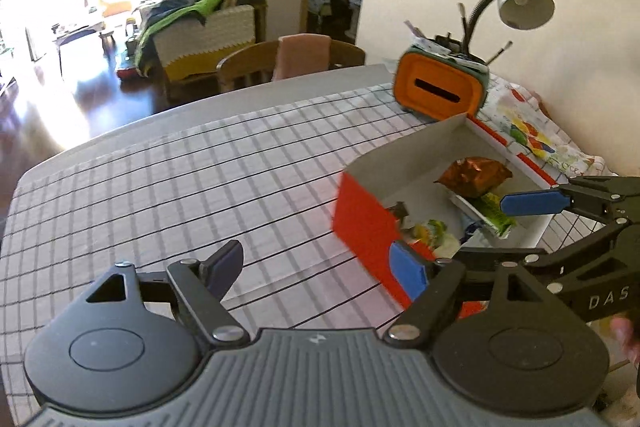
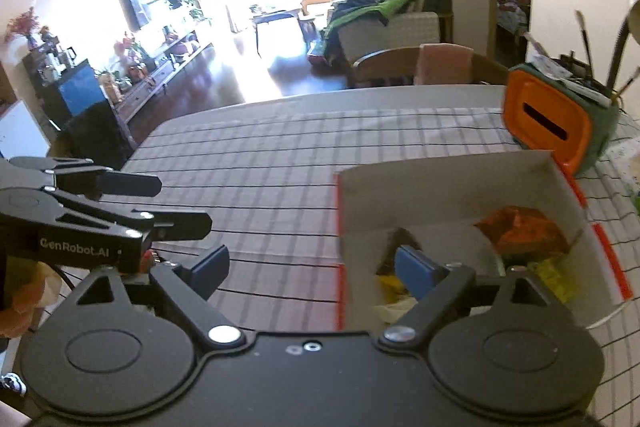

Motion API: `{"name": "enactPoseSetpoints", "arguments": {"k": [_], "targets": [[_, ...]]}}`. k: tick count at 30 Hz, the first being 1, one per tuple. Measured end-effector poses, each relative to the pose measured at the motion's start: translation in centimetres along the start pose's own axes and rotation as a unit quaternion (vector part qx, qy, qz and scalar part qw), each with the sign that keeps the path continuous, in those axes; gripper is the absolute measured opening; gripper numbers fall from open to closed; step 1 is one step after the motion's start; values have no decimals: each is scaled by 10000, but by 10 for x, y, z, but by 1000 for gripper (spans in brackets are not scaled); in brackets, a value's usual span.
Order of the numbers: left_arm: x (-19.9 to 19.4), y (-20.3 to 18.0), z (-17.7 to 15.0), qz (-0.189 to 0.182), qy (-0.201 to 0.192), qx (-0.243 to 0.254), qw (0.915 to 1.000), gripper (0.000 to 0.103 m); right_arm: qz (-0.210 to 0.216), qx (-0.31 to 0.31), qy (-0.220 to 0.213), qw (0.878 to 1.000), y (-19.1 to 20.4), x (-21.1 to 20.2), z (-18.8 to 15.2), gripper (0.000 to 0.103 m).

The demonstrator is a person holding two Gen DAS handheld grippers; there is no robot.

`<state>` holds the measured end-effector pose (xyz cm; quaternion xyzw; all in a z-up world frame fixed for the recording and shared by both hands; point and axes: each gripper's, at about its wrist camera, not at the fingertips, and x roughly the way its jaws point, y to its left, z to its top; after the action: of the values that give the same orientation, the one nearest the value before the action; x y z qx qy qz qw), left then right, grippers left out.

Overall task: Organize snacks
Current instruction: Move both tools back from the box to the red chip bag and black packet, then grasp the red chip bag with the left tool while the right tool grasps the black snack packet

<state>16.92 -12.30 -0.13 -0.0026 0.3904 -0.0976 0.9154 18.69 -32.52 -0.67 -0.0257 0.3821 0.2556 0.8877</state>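
Left hand-held gripper (image 1: 316,267), lower centre, stands released astride the box's near red wall; right hand-held gripper (image 2: 318,267) likewise released, empty. Red-and-white box (image 1: 360,223) sits right of centre on the tabletop (image 1: 200,167), long axis running toward the upper right. Snack packets (image 1: 474,177) lie inside. Judgement: placing appears finished; next, withdraw clear.

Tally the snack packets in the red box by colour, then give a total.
Copper-orange packet: 1
Green-and-white packet: 1
Yellow-green packet: 1
Dark brown packet, mostly hidden behind the wall of the red box: 1
Total: 4 that can be told apart; any others under the pile are hidden.
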Motion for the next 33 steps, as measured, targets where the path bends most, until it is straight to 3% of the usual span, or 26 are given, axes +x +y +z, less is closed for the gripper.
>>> {"name": "enactPoseSetpoints", "arguments": {"k": [2, 9, 15, 23, 33], "targets": [[-8, 14, -7, 49, -30, -102, 9999, 83, 31, -48, -19, 10000, 10, 3, 0, 100], [-33, 60, -28, 456, -248, -430, 9977, 83, 148, -234, 33, 9996, 49, 20, -1, 102], [-45, 101, -45, 770, -255, -715, 9941, 90, 207, -312, 177, 9991, 81, 44, -5, 103], [-45, 164, -69, 1190, -58, -1285, 9845, 91, 233, -115, 543, 9982, 126, 94, -10, 103], [-34, 218, -100, 1542, 378, -1827, 9703, 91, -188, 41, 899, 9958, 174, 157, -25, 103]]}}
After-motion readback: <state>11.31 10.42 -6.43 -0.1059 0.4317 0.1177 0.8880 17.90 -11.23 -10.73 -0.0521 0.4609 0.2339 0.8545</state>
